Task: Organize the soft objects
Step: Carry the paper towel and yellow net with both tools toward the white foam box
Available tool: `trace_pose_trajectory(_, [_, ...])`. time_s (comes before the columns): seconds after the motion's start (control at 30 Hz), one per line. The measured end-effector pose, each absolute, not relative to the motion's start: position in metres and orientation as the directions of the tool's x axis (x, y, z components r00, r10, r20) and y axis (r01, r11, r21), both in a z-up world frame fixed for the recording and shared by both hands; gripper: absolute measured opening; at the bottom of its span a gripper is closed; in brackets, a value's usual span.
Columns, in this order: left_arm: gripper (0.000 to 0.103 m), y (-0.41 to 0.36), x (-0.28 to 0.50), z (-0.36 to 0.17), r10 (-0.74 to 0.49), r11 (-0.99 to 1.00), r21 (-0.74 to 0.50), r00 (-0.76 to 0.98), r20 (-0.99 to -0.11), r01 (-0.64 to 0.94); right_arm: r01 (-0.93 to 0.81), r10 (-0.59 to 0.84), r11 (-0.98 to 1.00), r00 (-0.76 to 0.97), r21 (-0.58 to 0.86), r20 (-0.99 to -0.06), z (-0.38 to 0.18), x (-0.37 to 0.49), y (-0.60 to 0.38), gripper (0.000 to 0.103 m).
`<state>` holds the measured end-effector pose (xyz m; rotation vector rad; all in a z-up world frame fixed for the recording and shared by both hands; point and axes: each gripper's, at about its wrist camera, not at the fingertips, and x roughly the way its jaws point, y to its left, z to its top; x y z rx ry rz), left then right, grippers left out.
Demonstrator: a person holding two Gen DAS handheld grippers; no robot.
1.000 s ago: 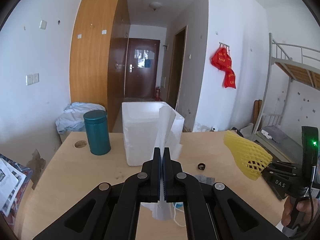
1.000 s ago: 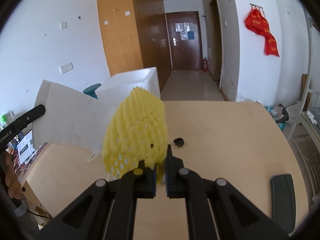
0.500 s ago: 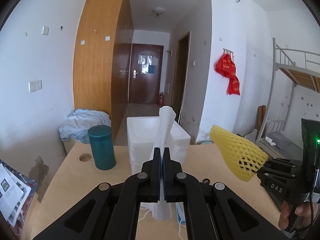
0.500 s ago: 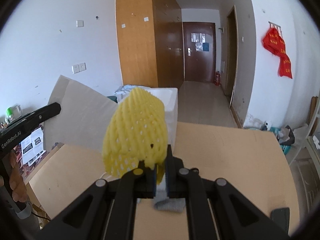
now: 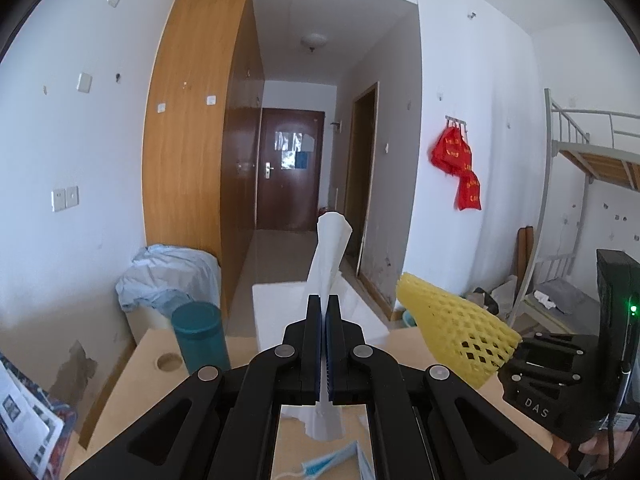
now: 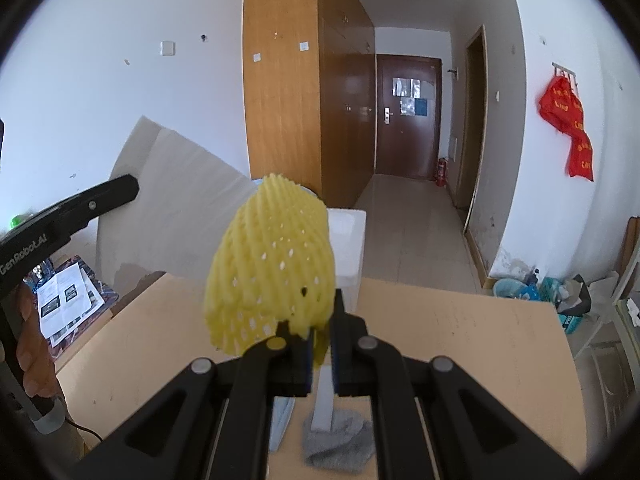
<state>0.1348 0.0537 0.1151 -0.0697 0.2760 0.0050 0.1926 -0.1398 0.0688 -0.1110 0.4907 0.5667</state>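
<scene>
A white sheet [image 5: 328, 256] was clamped upright in the left tongs [image 5: 324, 320] and a yellow foam net [image 6: 272, 264] in the right tongs [image 6: 320, 344], both held above the surface [image 6: 460, 340], short of the white foam box [image 6: 348, 240] at its far edge, with open floor beyond.

Background: teal canister [image 5: 199, 334] upright on the wooden surface [image 6: 460, 328], near a round hole [image 5: 168, 361]; red bags [image 5: 458, 168] hanging on the wall; dark door [image 6: 408, 116] at corridor's end; bunk bed [image 5: 592, 160] at right.

Yellow foam net [image 6: 272, 264] in right claw [image 6: 320, 350]
</scene>
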Motion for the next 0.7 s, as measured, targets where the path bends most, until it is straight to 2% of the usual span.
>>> trace_pose_trajectory(0.2, [0.001, 0.056, 0.154, 0.121, 0.003, 0.999, -0.048, 0.969, -0.247, -0.016, -0.531, 0.479, 0.847, 0.739, 0.027, -0.473, 0.069, 0.206, -0.137, 0.009])
trace_pose_trajectory(0.7, [0.001, 0.069, 0.229, 0.110, -0.013, 0.995, -0.102, 0.957, -0.290, -0.017, -0.511, 0.447, 0.860, 0.753, 0.000, -0.482, 0.074, 0.230, -0.128, 0.009])
